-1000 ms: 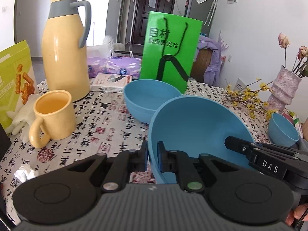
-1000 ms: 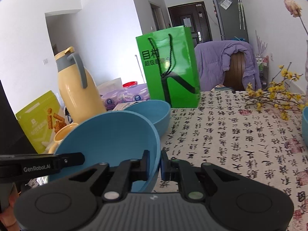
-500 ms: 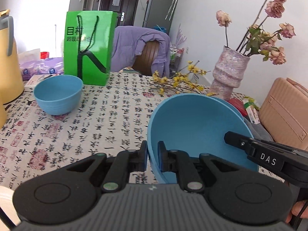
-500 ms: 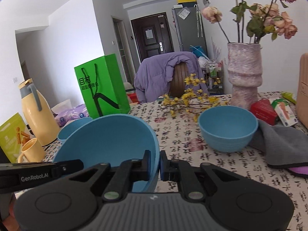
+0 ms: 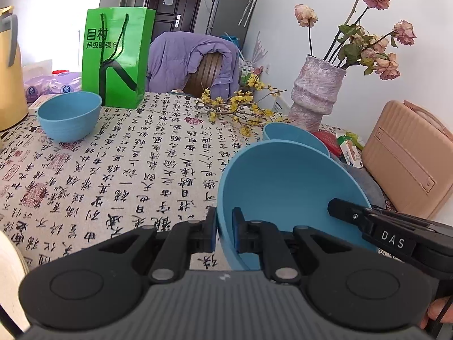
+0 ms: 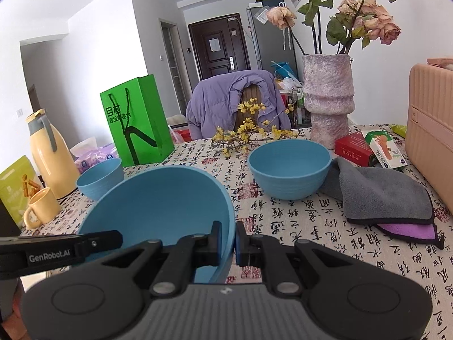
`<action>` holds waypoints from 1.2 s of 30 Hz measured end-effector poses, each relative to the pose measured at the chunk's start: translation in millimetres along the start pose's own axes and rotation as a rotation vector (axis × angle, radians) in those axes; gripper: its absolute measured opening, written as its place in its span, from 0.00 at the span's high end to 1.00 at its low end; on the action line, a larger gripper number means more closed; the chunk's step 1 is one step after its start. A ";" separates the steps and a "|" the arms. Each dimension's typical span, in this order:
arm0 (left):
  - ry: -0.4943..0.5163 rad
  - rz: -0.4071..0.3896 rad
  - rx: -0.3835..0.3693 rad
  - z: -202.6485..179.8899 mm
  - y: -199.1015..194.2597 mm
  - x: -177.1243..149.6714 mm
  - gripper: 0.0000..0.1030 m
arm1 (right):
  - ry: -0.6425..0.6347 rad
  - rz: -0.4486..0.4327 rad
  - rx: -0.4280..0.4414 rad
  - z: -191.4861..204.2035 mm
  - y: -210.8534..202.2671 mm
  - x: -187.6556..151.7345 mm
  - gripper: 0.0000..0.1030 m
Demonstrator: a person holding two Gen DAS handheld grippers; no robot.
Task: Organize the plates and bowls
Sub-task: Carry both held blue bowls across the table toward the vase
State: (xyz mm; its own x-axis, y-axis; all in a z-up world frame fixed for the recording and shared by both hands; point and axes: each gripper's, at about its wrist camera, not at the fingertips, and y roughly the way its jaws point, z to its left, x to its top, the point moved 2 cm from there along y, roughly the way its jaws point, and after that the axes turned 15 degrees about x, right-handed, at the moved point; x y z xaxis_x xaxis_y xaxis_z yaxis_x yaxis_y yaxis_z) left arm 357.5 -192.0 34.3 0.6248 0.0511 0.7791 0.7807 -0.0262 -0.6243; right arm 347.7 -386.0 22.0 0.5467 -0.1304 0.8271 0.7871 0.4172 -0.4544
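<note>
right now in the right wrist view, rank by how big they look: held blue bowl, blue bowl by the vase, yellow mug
1. held blue bowl, though nearness inflates it
2. blue bowl by the vase
3. yellow mug

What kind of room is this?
Probably a dining area in someone's home: a table with a patterned cloth, a jacket over a chair, a vase of dried roses, and a front door behind.

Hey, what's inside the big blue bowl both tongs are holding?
Nothing shows inside the big blue bowl: its visible inner wall is bare. One pad of the left tongs and the right tongs reaches in over the rim, hiding some of the wall.
</note>
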 end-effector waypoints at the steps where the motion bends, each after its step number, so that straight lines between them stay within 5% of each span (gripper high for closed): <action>1: -0.008 0.002 0.005 3.3 -3.4 -6.2 0.90 | 0.001 0.005 0.006 2.4 -2.1 -5.2 0.91; 17: -0.063 0.037 0.075 60.0 -71.3 -107.7 0.90 | 0.021 0.055 0.072 64.9 -52.8 -102.0 0.91; 32: -0.084 0.038 0.107 87.7 -64.0 -121.9 0.90 | 0.045 0.095 0.106 85.2 -36.5 -125.1 0.89; 35: -0.090 0.026 0.100 89.2 -64.0 -122.1 0.84 | 0.048 0.093 0.104 86.3 -33.9 -123.8 0.85; 36: -0.088 0.018 0.099 90.0 -65.2 -121.6 0.75 | 0.046 0.087 0.103 86.1 -34.3 -123.0 0.84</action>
State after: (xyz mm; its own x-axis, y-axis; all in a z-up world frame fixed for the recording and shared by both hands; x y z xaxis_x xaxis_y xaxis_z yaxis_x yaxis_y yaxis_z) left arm 229.6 -106.6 -24.8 0.6321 0.1391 0.7623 0.7615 0.0709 -0.6443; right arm 228.9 -306.8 -35.7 0.6262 -0.1302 0.7687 0.7039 0.5183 -0.4856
